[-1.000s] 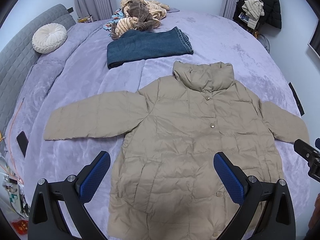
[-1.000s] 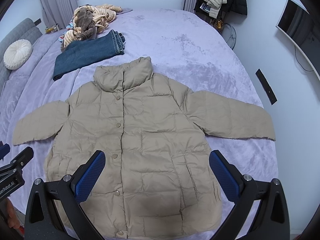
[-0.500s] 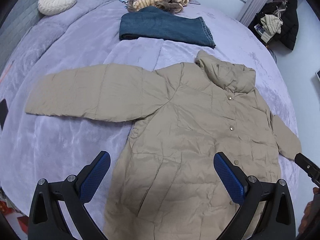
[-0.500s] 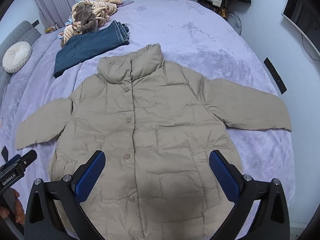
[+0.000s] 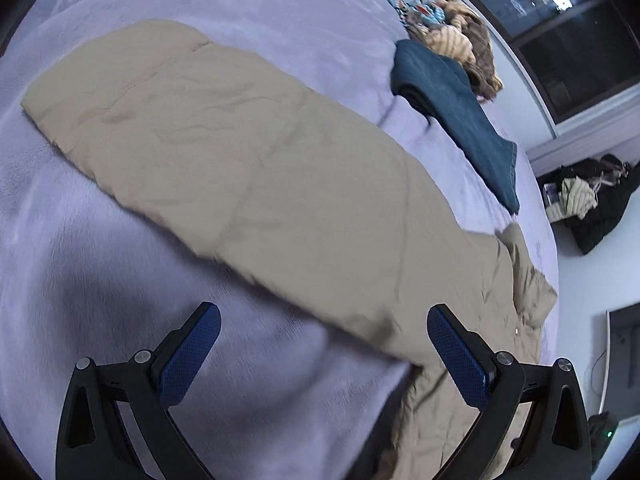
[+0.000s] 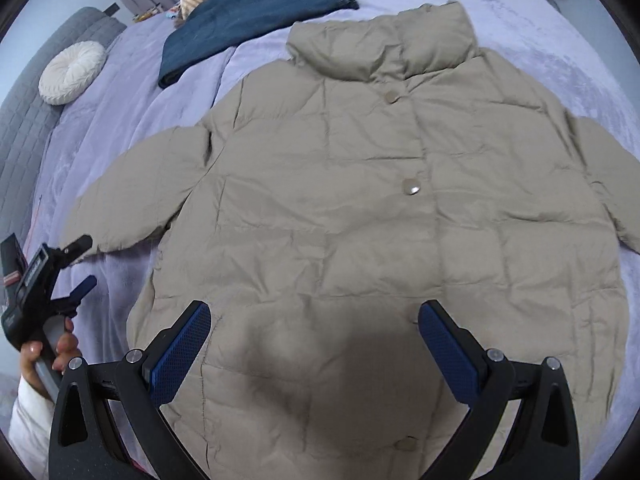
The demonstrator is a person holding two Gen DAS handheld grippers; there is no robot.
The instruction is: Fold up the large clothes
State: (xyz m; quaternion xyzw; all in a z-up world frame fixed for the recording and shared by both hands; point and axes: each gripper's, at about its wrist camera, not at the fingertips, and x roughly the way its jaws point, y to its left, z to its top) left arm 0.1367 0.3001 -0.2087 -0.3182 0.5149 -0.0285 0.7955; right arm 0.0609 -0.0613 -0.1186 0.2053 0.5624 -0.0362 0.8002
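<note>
Beige jacket (image 6: 360, 208) flat, collar farthest away.

Left wrist view: low, close over the jacket (image 5: 256, 168) sleeve, tilted, facing the window at upper right. Right wrist view: higher, looking down the jacket front. Both share the sleeve, jeans (image 6: 248, 20), bed (image 5: 100, 300).

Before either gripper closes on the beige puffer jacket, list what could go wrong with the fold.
1. The left gripper hangs open over bare blanket beside the left sleeve; closing here could pinch blanket along with sleeve.
2. The puffer jacket looks thick and quilted, so a folded sleeve may spring back open.
3. The folded jeans lie close beside the collar; a dragged jacket could disturb them.
</note>
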